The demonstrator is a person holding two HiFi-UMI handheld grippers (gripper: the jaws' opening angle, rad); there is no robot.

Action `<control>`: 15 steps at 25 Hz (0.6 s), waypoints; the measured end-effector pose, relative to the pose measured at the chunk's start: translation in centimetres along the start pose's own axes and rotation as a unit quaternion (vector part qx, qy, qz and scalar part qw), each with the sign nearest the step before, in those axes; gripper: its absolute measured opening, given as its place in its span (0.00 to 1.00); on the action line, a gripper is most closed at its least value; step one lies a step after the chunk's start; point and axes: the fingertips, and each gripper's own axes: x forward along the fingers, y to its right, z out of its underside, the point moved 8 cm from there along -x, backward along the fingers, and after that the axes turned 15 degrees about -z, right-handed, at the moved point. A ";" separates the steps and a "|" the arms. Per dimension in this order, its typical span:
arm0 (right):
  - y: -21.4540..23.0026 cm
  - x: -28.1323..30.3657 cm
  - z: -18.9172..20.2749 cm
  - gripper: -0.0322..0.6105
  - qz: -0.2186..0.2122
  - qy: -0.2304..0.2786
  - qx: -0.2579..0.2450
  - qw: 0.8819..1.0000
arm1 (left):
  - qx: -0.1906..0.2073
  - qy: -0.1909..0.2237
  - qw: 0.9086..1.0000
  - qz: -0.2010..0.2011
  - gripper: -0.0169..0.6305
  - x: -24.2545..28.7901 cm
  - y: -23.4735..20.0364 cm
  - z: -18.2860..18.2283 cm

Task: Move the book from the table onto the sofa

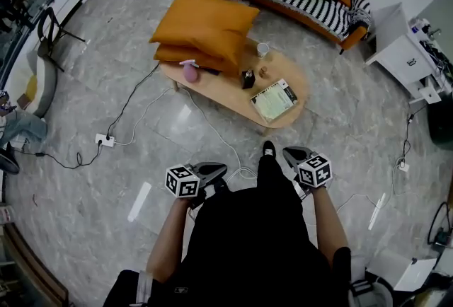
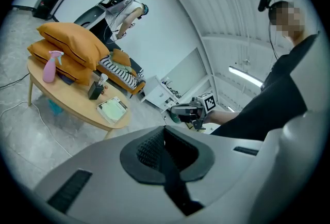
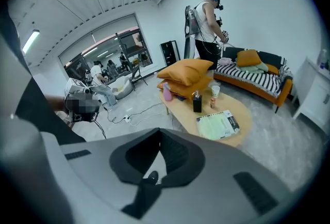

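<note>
Well, looking at the book (image 1: 274,100) lying flat on the near, rounded end of the bench (image 1: 219,95), ahead and a bit off to the right. Well apart from both claws, with bare floor between. Holding the left claw (image 1: 212,171) and right claw (image 1: 291,154) pinched fully shut, nothing in either. Seems closer to the right claw, so probably reaching with that one. Looks slanted, long edge running roughly crosswise rather than pointing at the claws. Gotta open up first. Then carrying it past the bench to the striped sofa (image 1: 311,5) on the far side.
</note>
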 end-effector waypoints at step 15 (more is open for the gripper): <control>20.7 -1.7 -5.4 0.06 -0.098 -0.075 -0.024 0.992 | -0.087 0.037 0.987 -0.129 0.05 14.7 2.2 -6.1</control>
